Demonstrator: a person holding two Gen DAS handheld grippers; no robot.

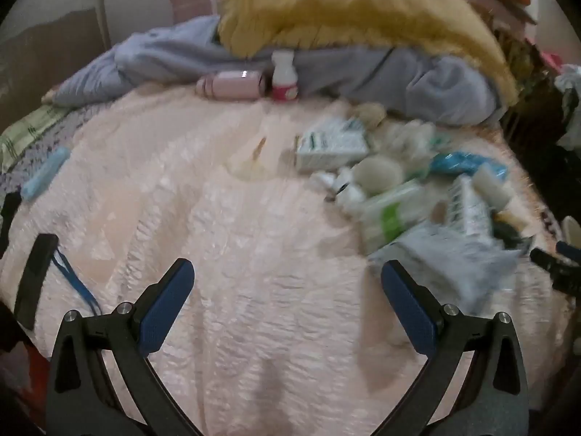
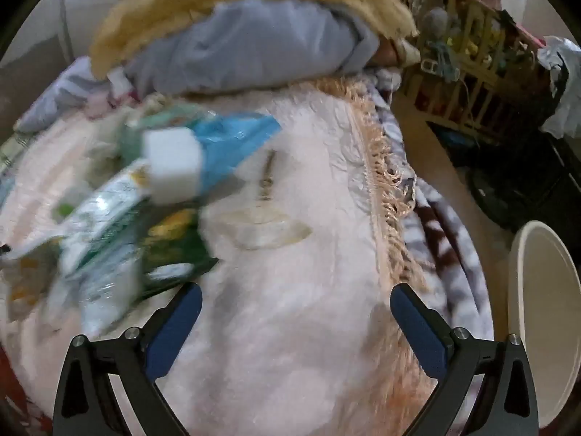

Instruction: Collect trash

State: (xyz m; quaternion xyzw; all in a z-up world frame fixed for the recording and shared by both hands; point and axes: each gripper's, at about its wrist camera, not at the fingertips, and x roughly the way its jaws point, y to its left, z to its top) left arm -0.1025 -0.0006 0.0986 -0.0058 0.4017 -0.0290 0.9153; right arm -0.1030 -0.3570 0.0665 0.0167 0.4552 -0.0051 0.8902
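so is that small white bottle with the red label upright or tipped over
Upright: the white bottle stands cap-up beside the pink bottle lying on its side.

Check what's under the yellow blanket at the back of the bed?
A grey-blue garment lies under the yellow blanket, its lower part sticking out onto the pink bedspread. Anything deeper beneath the blanket is covered.

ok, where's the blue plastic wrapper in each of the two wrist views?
Left wrist: the blue plastic wrapper lies right of centre, at the far edge of the trash pile.
Right wrist: it sits upper left of centre, behind a white foam block.
Shared landmark: the yellow blanket on top of the grey bedding.
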